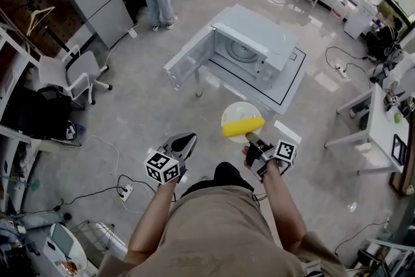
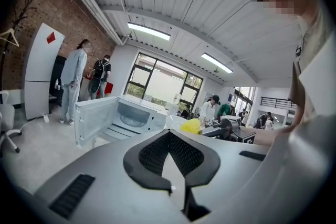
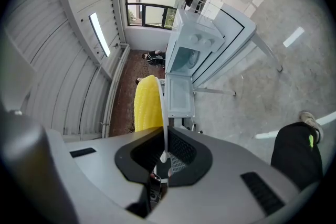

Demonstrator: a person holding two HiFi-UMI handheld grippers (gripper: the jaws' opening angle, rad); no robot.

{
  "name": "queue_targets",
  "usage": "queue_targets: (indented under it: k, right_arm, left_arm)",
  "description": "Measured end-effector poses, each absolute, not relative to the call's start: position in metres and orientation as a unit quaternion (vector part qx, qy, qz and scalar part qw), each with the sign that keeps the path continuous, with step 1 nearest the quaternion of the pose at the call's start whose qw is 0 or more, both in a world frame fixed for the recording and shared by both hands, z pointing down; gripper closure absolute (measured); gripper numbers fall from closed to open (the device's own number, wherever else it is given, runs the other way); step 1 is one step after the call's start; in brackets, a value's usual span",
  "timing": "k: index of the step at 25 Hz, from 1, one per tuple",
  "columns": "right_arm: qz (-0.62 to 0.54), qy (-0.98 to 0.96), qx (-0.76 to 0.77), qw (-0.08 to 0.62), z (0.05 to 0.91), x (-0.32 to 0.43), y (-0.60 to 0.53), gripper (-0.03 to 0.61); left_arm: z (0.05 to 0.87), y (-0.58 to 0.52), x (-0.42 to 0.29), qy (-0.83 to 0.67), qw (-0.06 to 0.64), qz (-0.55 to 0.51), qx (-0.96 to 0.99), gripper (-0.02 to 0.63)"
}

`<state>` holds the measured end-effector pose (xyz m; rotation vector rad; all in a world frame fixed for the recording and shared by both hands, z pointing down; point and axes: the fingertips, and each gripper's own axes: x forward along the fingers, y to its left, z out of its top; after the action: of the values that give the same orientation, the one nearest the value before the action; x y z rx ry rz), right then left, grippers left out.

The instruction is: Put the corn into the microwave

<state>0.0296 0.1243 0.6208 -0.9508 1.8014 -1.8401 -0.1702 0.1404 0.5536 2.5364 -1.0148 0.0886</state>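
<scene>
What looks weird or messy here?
Nothing is spilled or broken. The only odd bit: the plate with the corn hangs in mid-air, pinched just at its rim by the fingers of the right gripper. The microwave has its door wide open, but that suits the job.

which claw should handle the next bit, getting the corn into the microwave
Right. The right claw is shut on the rim of the plate that carries the corn, and the microwave ahead already stands open. The left claw is closed and holds nothing.
</scene>
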Motion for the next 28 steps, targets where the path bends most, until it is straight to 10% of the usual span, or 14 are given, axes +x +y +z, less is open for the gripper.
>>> queue_targets:
  k: [28]
  right_arm:
    - [-0.678, 0.663, -0.289, 0.127, 0.608, 0.029, -0.013, 0.561]
  left_arm:
    - [0.547, 0.023, -0.167, -0.433, 0.209, 0.040, 0.876, 0.607]
